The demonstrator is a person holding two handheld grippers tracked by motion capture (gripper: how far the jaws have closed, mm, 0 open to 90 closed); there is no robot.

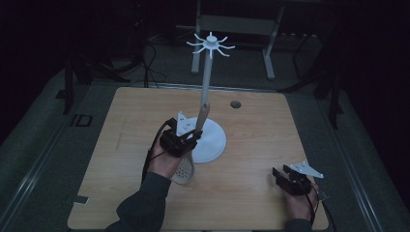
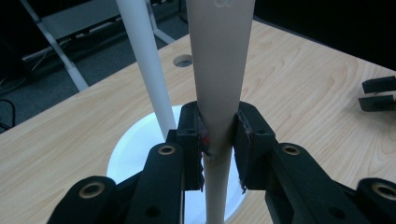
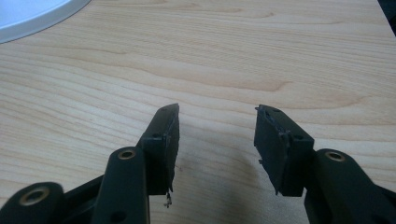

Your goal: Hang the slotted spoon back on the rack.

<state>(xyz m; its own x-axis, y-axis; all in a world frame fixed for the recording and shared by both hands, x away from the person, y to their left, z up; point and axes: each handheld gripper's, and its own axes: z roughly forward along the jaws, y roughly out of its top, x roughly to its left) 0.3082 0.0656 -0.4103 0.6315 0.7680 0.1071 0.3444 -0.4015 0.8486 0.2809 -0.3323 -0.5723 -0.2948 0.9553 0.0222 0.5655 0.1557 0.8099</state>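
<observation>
My left gripper (image 1: 193, 137) is shut on the handle of a beige slotted spoon (image 1: 202, 115); its perforated head (image 1: 184, 169) hangs below my hand near the table. In the left gripper view both pads clamp the narrow part of the spoon handle (image 2: 219, 70), with my left gripper (image 2: 218, 140) right beside the white pole (image 2: 144, 60) of a rack. The rack (image 1: 207, 77) has a round white base (image 1: 215, 142) and a ring of hooks (image 1: 211, 44) on top. My right gripper (image 1: 279, 175) rests low at the table's front right, jaws open and nothing between them (image 3: 217, 121).
The wooden table (image 1: 251, 140) has a small round hole (image 1: 235, 104) behind the rack. An edge of the rack base (image 3: 32, 14) lies far left of the right gripper. Dark floor, cables and a metal frame (image 1: 268, 48) lie beyond the table.
</observation>
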